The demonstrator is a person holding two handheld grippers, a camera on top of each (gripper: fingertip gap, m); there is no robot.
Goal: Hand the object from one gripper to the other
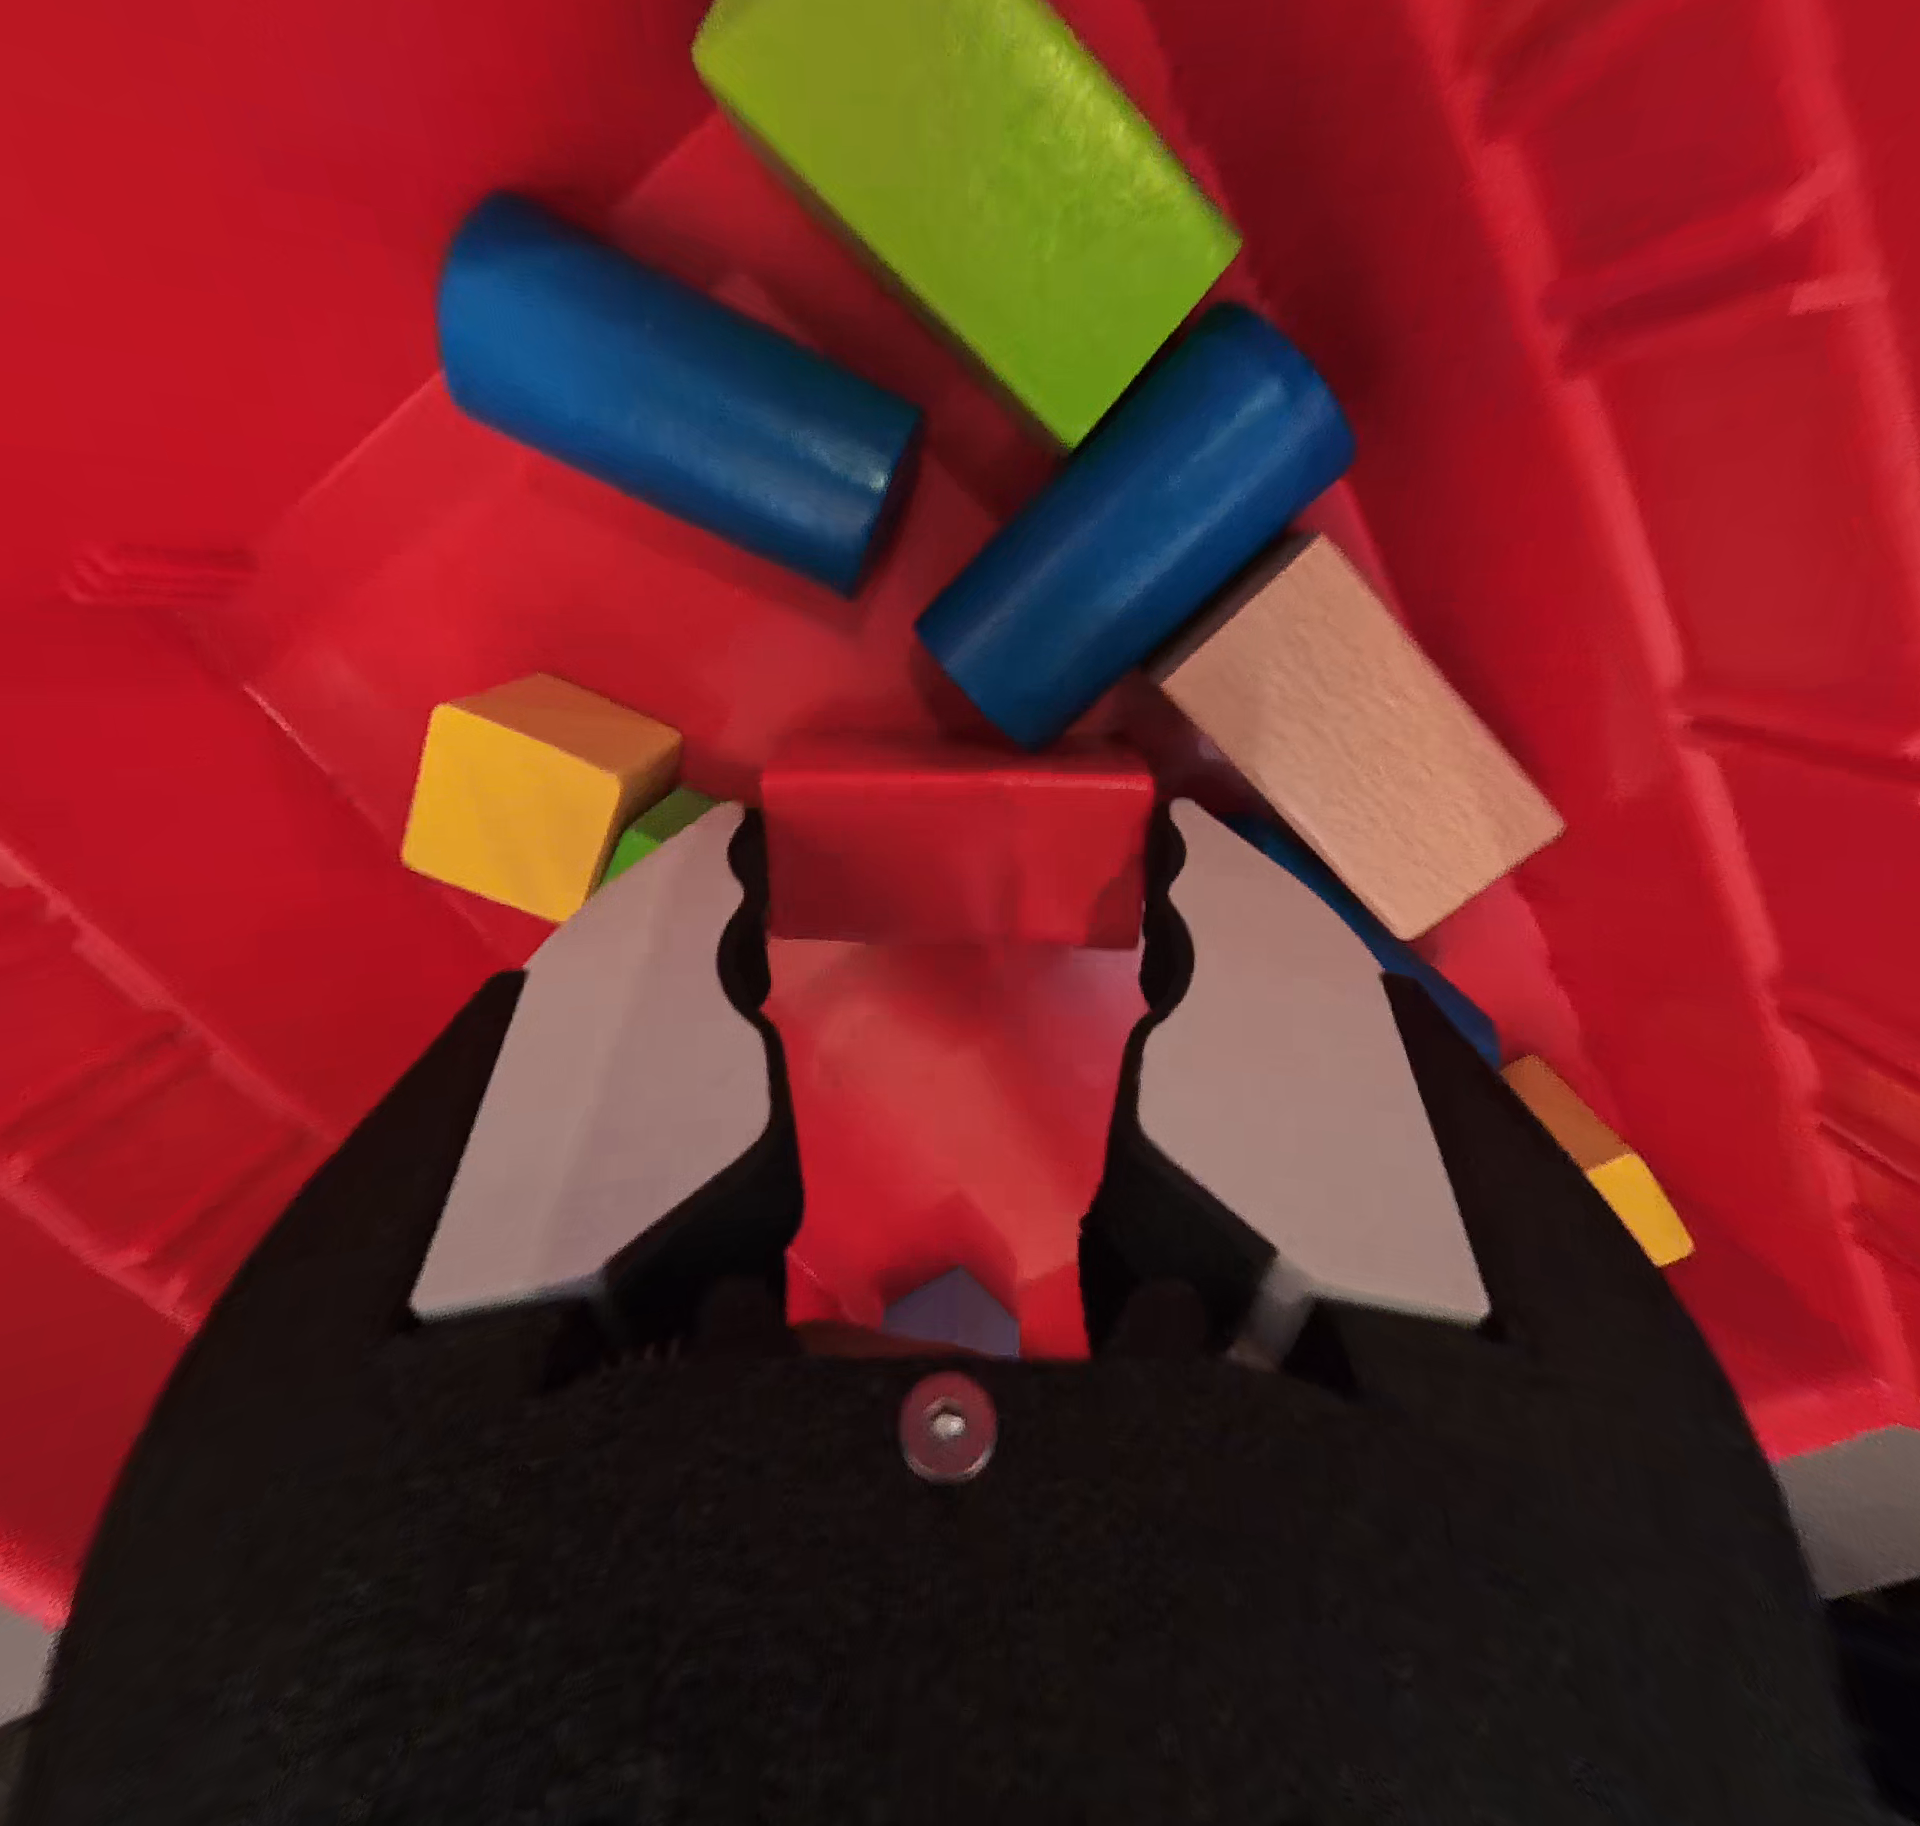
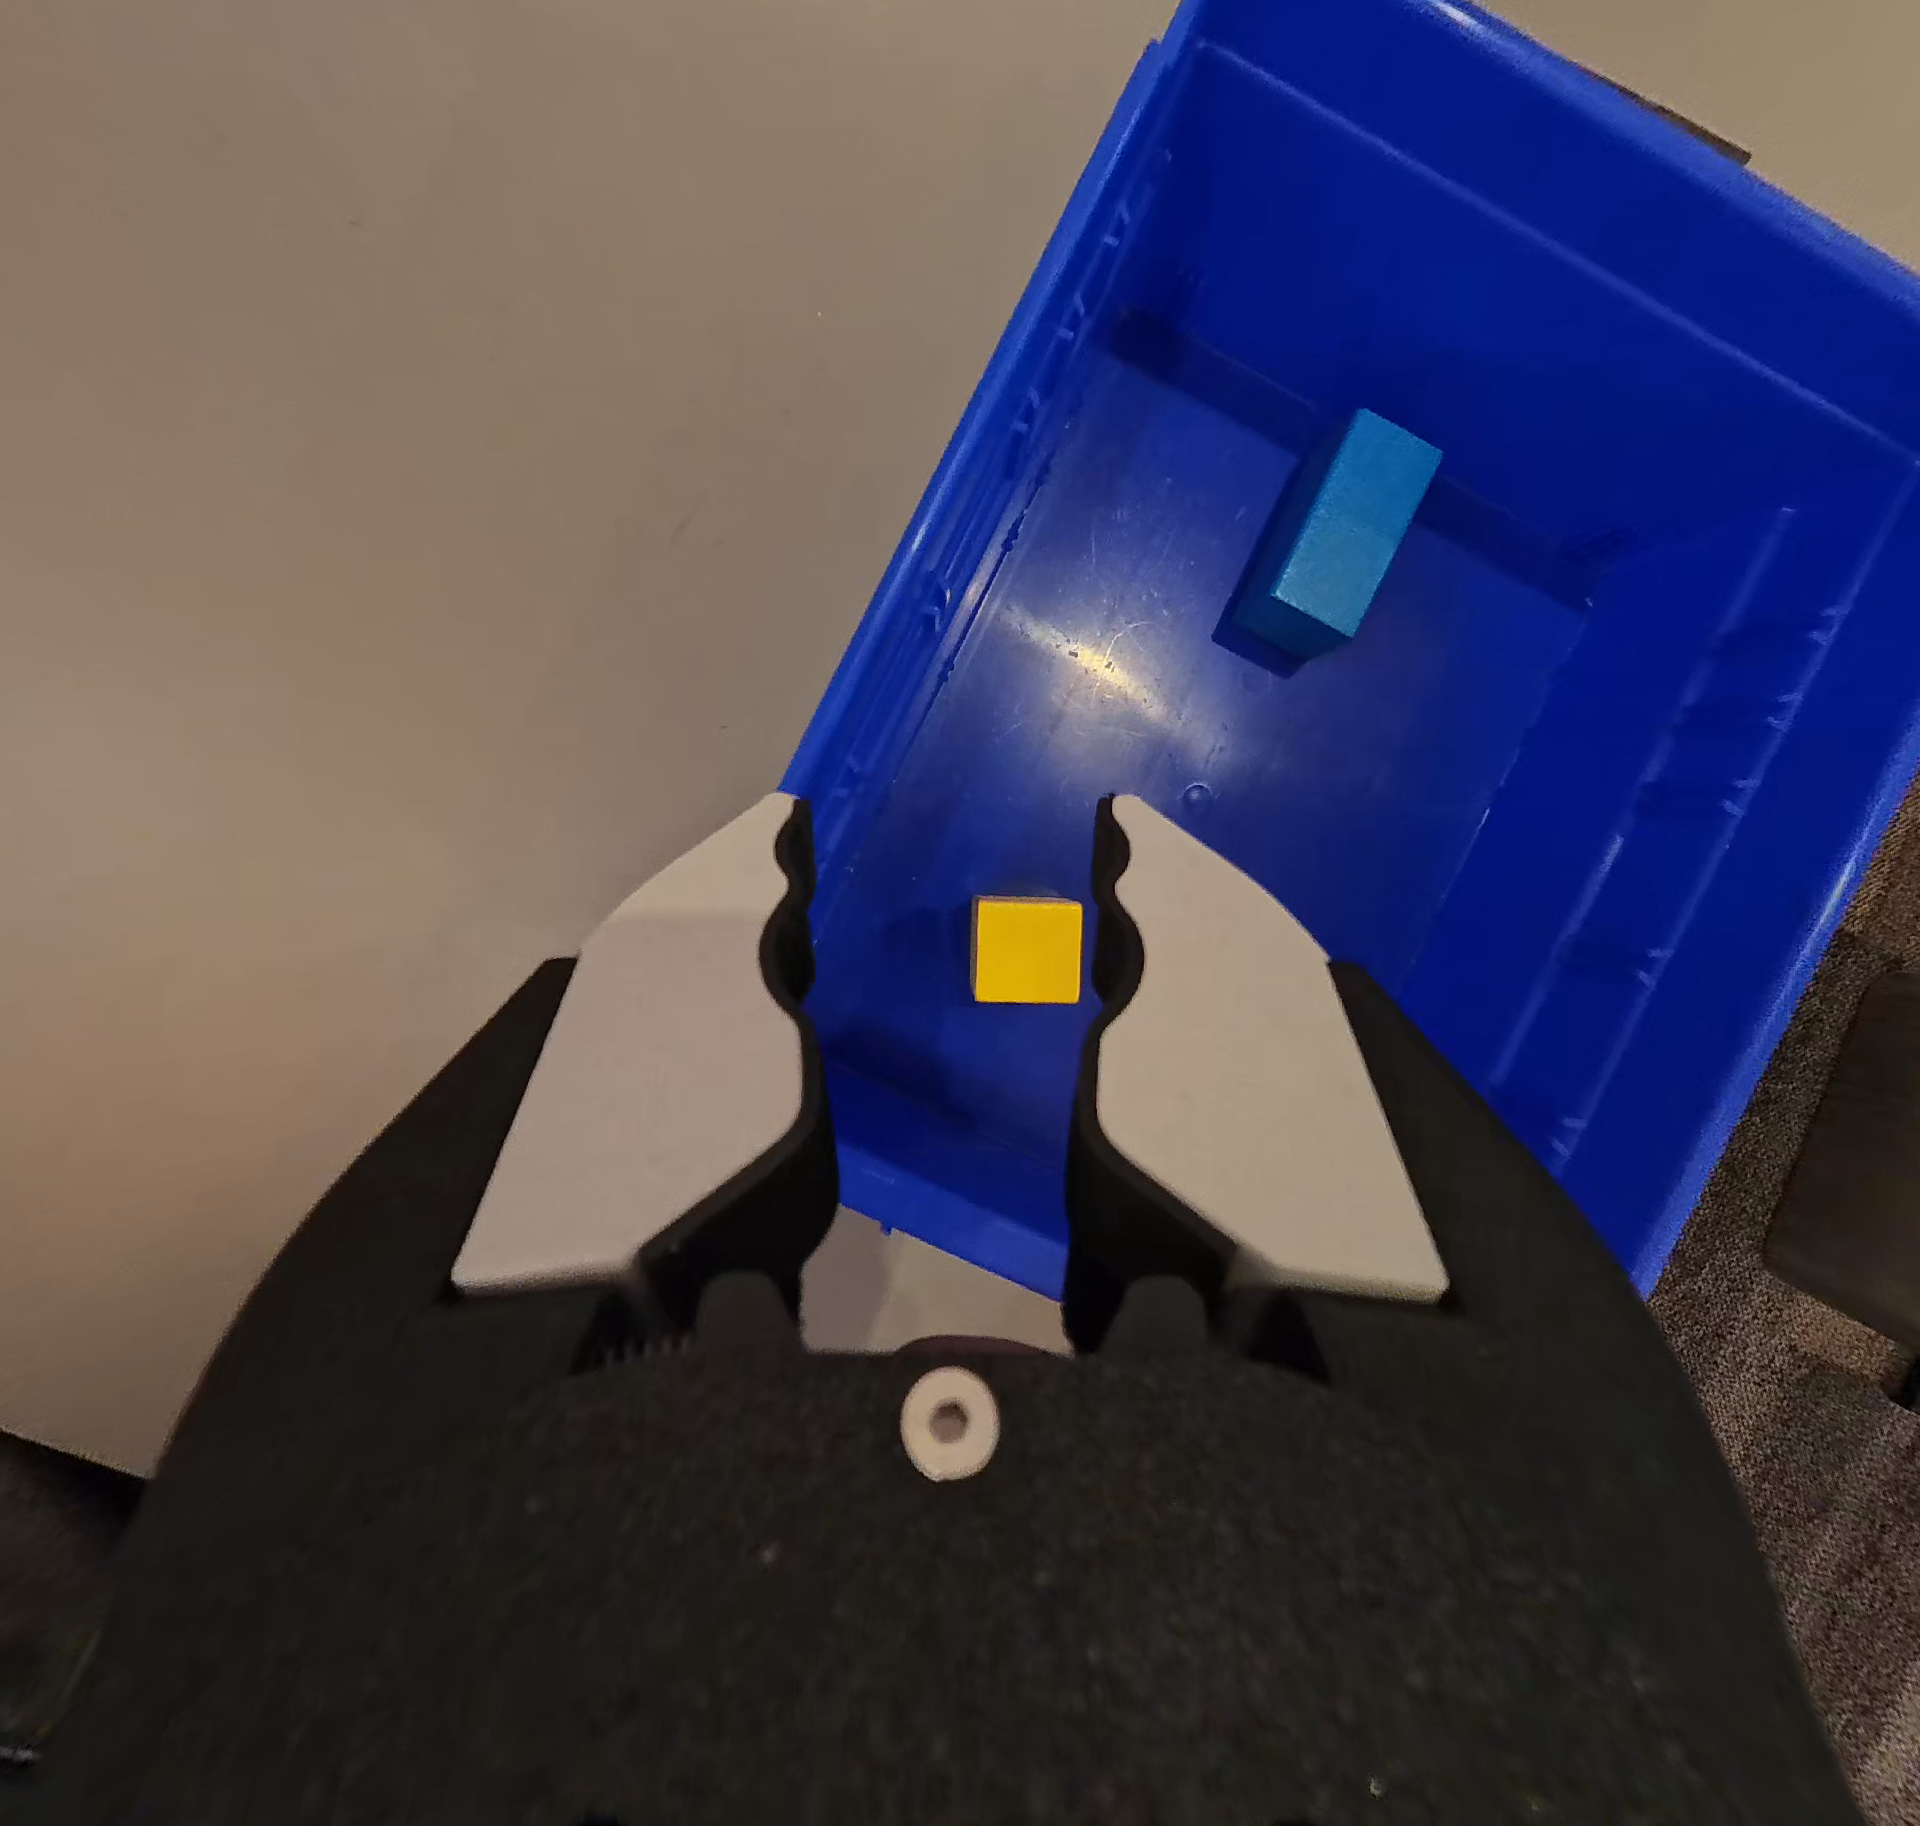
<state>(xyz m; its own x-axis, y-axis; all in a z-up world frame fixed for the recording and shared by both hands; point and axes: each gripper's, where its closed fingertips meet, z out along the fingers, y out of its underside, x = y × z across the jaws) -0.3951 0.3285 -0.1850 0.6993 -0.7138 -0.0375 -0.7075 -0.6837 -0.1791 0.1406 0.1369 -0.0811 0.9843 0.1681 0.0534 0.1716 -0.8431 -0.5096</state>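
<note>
So, looking down into a red bin (image 1: 1662, 426) through the left wrist view. Left gripper (image 1: 954, 841) sitting low inside it, jaws pinching a red block (image 1: 951, 841) from both sides, pads right up against its ends. Lots of other blocks crowding around: a big lime-green block (image 1: 966, 166) leaning at the top, a blue half-round block (image 1: 665, 384) lying to its left, a second blue rounded block (image 1: 1132, 529) touching both the green one and the red block's far edge. A plain wooden block (image 1: 1361, 737) tucked just right of that, a yellow cube (image 1: 530, 794) off to the left near the fingertip. Another yellow-and-orange piece (image 1: 1610, 1174) peeking out behind the right finger.

Over on the right wrist view, right gripper (image 2: 951, 841) hovering above a blue bin (image 2: 1455, 218), jaws spread and holding nothing. Small yellow cube (image 2: 1027, 950) resting on the bin floor, showing between the fingers. A light-blue block (image 2: 1340, 529) lying farther back in the same bin. Bin sitting on a pale worktop (image 2: 416, 426), near its edge, with carpet (image 2: 1787, 1309) beyond.
</note>
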